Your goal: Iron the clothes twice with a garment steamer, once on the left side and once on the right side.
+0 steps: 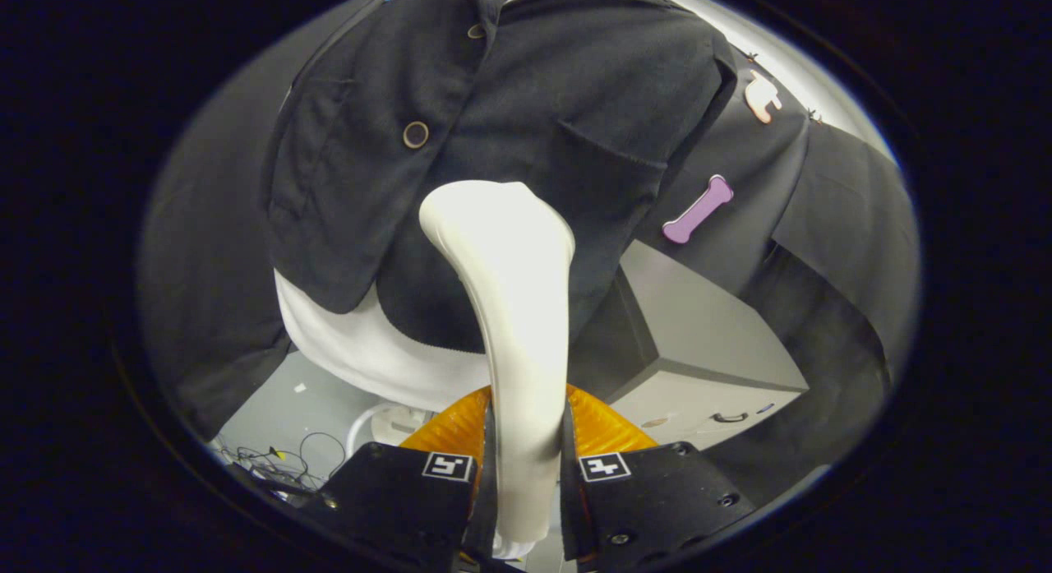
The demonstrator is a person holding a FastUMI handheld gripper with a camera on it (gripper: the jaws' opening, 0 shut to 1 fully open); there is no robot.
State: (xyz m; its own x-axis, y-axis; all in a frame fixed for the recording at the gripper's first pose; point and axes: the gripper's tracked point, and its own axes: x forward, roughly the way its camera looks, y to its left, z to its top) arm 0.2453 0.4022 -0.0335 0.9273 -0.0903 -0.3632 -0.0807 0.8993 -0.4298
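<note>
- Claw (526, 466) clamped on the smooth white plastic garment steamer (514, 310), one finger pressed to each side of its slim handle, so the tool stays rigid and points straight ahead
- Steamer's rounded head lifted up against the front of the dark short-sleeved buttoned jacket (493, 121), close to or touching the cloth just below the round brown button (416, 134); actual contact hard to judge
- Jacket worn over a white garment (353, 343), apparently on a hanging form, cloth thus upright for vertical strokes
- Head aimed near the middle of the front, beside the button line and next to the chest pocket (612, 158); which side is being worked not clear, likely somewhere within a stroke
- Grey box-shaped cabinet (707, 343) standing beyond the fingers, beside the jacket's hem
- Tangle of thin cables (275, 458) lying on the pale floor below, well apart from the steamer
- Risk: head drifting off the cloth or snagging the pocket edge; steady, even pressure called for
</note>
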